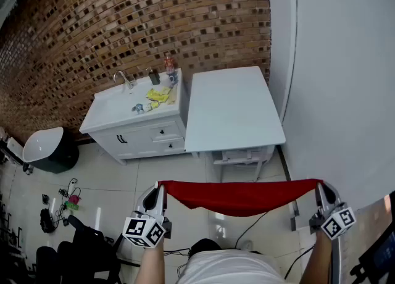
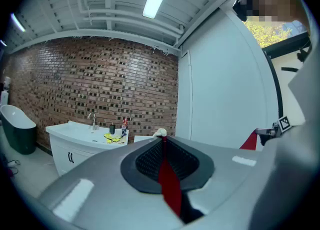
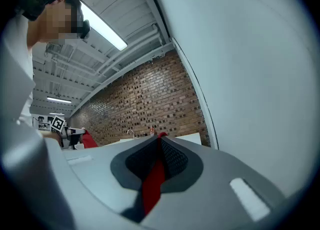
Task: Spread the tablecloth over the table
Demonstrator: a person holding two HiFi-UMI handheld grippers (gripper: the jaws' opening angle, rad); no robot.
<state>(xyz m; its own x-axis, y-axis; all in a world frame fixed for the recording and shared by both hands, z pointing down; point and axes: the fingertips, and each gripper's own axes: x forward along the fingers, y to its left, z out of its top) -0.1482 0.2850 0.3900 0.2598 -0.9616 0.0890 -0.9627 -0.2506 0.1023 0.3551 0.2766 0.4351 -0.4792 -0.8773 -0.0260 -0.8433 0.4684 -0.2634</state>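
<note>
Left gripper (image 1: 162, 185): its fingers were pinched tight on one upper corner of the red tablecloth (image 1: 241, 195).
Right gripper (image 1: 321, 184): its fingers were clamped on the opposite corner.
Tablecloth: it hung in the air between the grippers, sagging mid-span, short of the white table (image 1: 231, 107) and not touching it.
Doing it well: both pinches should stay firm and the top edge taut, level and square to the table. It should reach the far side before being lowered.
Head view alone: it showed the whole span, the table top and the sink cabinet (image 1: 133, 122) beside it.
Gripper views alone: they showed red cloth squeezed between the pads.
</note>
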